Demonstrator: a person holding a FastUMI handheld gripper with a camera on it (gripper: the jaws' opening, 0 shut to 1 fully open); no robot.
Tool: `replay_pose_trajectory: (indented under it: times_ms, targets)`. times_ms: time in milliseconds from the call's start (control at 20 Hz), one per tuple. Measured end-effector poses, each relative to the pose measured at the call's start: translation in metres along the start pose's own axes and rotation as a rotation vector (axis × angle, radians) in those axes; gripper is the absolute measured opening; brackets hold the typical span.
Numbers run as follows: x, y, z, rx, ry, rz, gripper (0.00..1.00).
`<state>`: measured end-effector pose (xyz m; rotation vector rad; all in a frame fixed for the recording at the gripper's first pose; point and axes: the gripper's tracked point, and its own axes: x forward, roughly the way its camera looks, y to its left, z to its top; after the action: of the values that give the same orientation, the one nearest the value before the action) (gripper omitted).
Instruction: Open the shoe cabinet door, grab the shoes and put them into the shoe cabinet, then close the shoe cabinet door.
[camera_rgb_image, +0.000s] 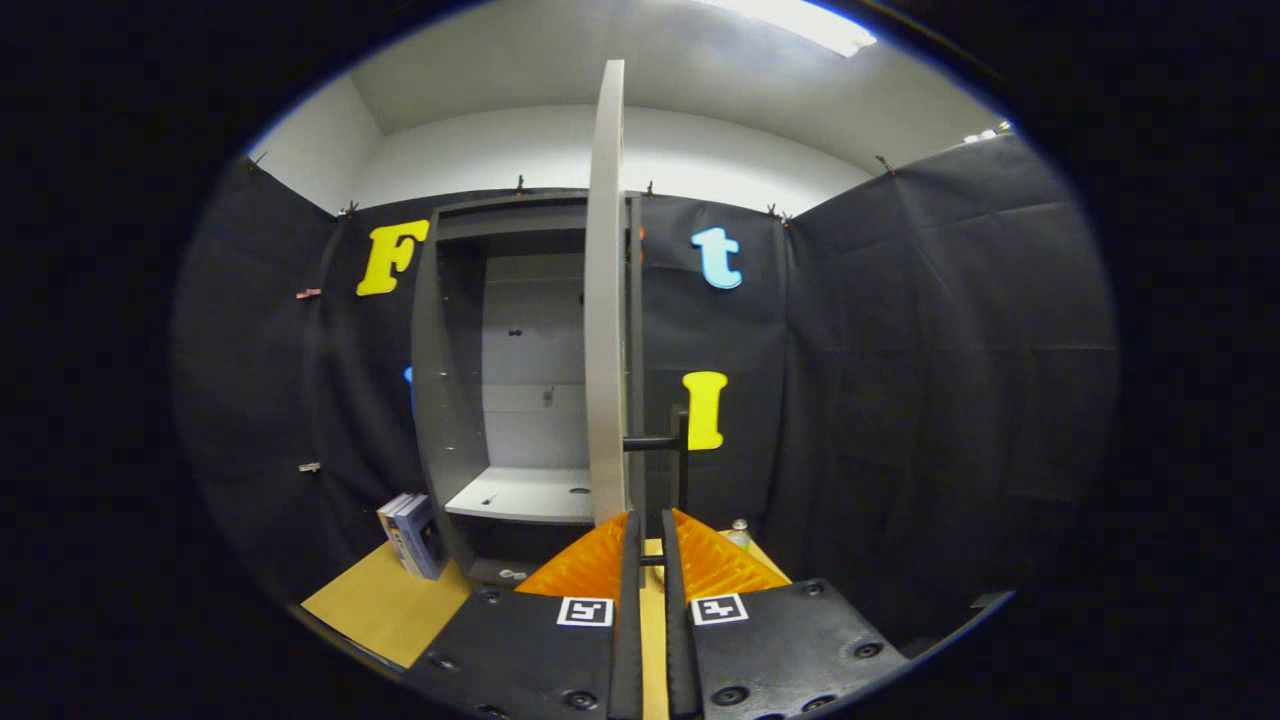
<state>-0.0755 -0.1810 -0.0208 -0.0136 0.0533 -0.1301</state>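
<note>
Books (412, 535) upright on wooden floor (375, 605) — small bottle (740, 534) near black cloth wall (920, 380).

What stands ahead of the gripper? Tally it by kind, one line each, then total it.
Tall grey shoe cabinet, standing open: 1
Grey cabinet door, swung out edge-on: 1
Black bar door handle: 1
Upright books beside the cabinet: 2
Small bottle beyond the fingers: 1
Orange-fingered gripper, fingers closed on the handle: 1
Total: 7

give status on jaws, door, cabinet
Gripper jaws nearly shut, just short of door handle. Door swung open, edge-on. Cabinet shelf bare. Books beside cabinet.
</note>
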Motion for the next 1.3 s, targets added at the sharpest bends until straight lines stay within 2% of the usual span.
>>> replay_pose_trajectory:
  times_ms: [200,450,800,1100,1300]
  targets:
    - [-0.004,-0.006,-0.007,0.001,0.012,-0.01,0.16]
    - [-0.004,0.02,-0.031,0.011,0.058,0.053,0.16]
    - [0.002,0.082,-0.094,0.016,0.186,0.185,0.16]
    - [0.013,0.139,-0.145,0.004,0.25,0.236,0.16]
    - [0.025,0.171,-0.197,0.007,0.342,0.231,0.16]
